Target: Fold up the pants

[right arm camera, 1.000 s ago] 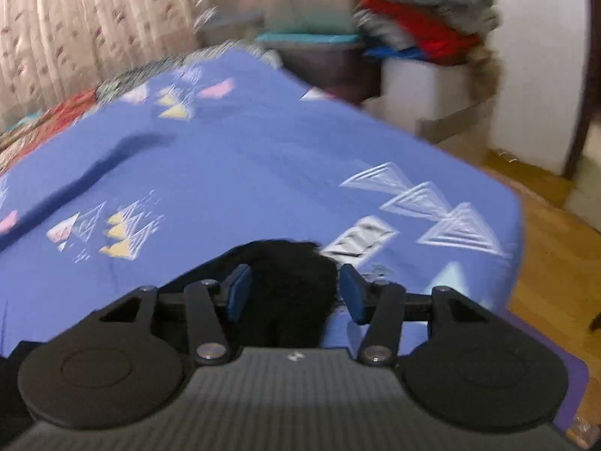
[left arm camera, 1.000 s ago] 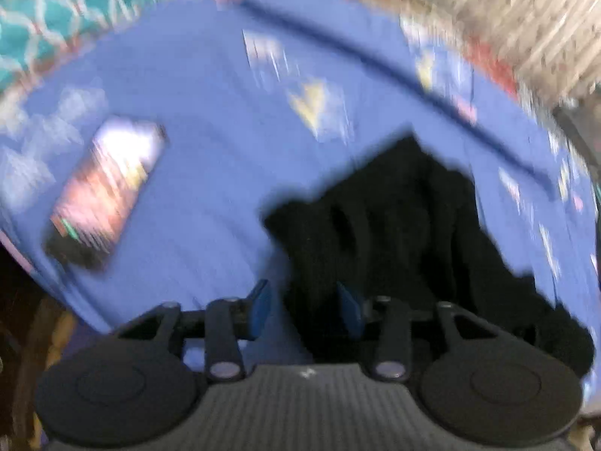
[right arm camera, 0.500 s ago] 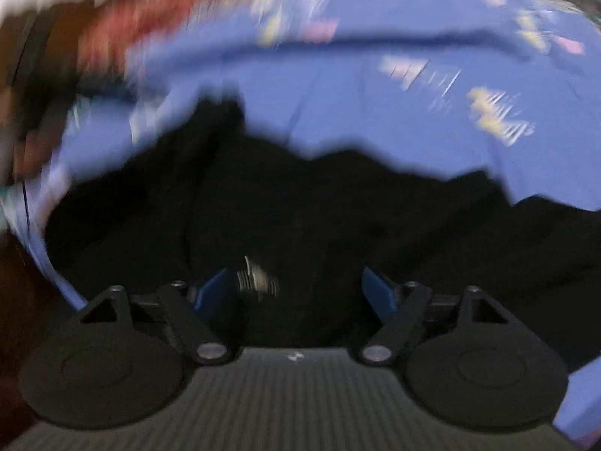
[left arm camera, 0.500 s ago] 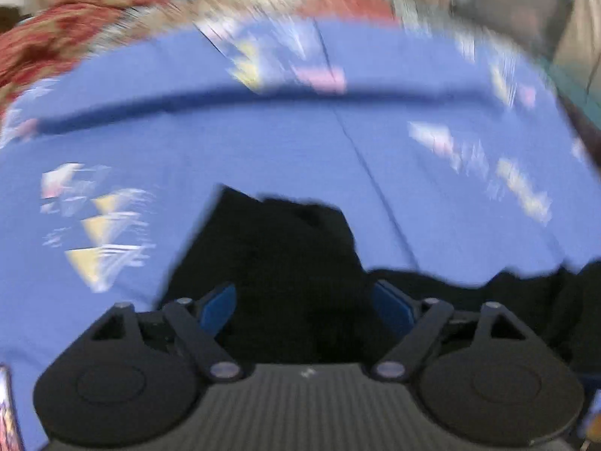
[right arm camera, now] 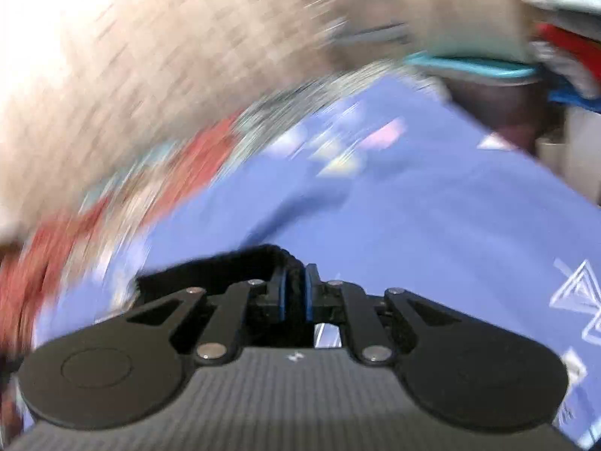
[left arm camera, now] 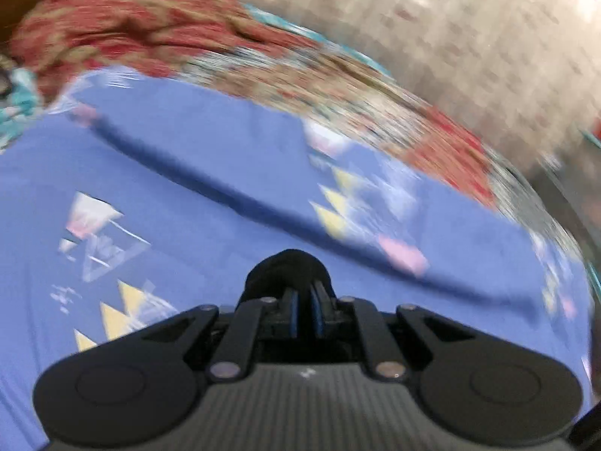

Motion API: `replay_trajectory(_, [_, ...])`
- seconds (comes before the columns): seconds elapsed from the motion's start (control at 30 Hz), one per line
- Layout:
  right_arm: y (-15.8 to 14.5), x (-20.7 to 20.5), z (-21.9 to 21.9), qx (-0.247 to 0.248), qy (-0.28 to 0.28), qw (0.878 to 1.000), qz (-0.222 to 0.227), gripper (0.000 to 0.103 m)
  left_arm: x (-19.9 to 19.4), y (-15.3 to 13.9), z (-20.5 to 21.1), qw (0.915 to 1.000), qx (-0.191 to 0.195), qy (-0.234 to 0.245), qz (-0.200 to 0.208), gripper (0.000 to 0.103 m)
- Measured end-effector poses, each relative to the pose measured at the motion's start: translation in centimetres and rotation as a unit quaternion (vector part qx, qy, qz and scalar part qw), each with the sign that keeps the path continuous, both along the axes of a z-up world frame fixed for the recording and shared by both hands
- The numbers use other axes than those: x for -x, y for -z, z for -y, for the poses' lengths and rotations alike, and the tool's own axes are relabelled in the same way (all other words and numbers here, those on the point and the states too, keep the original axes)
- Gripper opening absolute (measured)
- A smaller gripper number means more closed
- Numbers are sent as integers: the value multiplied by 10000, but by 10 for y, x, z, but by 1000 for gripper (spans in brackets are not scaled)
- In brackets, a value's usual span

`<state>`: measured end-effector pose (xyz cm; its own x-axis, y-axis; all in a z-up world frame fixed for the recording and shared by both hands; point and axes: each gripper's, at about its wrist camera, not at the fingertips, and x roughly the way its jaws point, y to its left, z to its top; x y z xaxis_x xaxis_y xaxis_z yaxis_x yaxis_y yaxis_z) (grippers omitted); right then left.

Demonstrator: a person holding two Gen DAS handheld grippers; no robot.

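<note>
Black fabric: the pants (left arm camera: 287, 268) bunch up as a dark lump just past the left gripper's tips, at 12 o'clock from them, over the blue sheet; in the right wrist view the pants (right arm camera: 210, 268) run as a dark band from the tips out toward 9 o'clock
Left gripper (left arm camera: 304, 310): jaws have just been closing and now stand nearly together, blue pads pinching the black cloth between them
Right gripper (right arm camera: 295, 295): jaws have just been closing too, blue pads drawn in tight on a fold of the same black cloth
Bedsheet (left arm camera: 195, 173): blue, printed with pale, yellow and pink triangles; a long dark crease crosses it from 10 o'clock to 4 o'clock in the left wrist view
Blanket (left arm camera: 124, 34): red and tan patterned, heaped beyond the sheet's far edge at 11 o'clock
Curtain (left arm camera: 469, 45): beige, patterned, at 1 o'clock behind the bed, blurred
Clothes stack (right arm camera: 567, 18): folded red, white and blue pieces at 2 o'clock in the right wrist view, off the bed's far corner
Sharpness: both views are smeared, so fine detail of the cloth cannot be told
</note>
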<state>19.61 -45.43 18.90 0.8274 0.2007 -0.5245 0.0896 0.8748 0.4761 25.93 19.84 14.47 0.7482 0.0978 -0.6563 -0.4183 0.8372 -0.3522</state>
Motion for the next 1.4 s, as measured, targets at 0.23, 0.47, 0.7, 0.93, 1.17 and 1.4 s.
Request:
replay_trajectory(0.23, [80,-134,1,-85,1440,9858,-863,76,-16,51,-9,9949,-521,-13,-867,57])
replay_trajectory(0.47, [114,-96,-11,33,563,9928,-1054,74,84,57,-60,9896,-973,-150,-1052,84])
replay_trajectory(0.7, [124,58,37,263,1058,9909,-789,75,186,74,-77,9902,-419,111,-1328,102])
replay_trajectory(0.93, [150,150,44,63,1613,9789,-1255,76,219,104,-57,9885,111,81,-1507,103])
replay_trajectory(1.17, [158,149,25,101,1390,9820,-1272,73,226,105,-29,9865,368,233,-1579,74])
replay_trajectory(1.4, [122,166,2,662,968,9899,-801,10,258,82,-40,9911,519,-386,-1167,15])
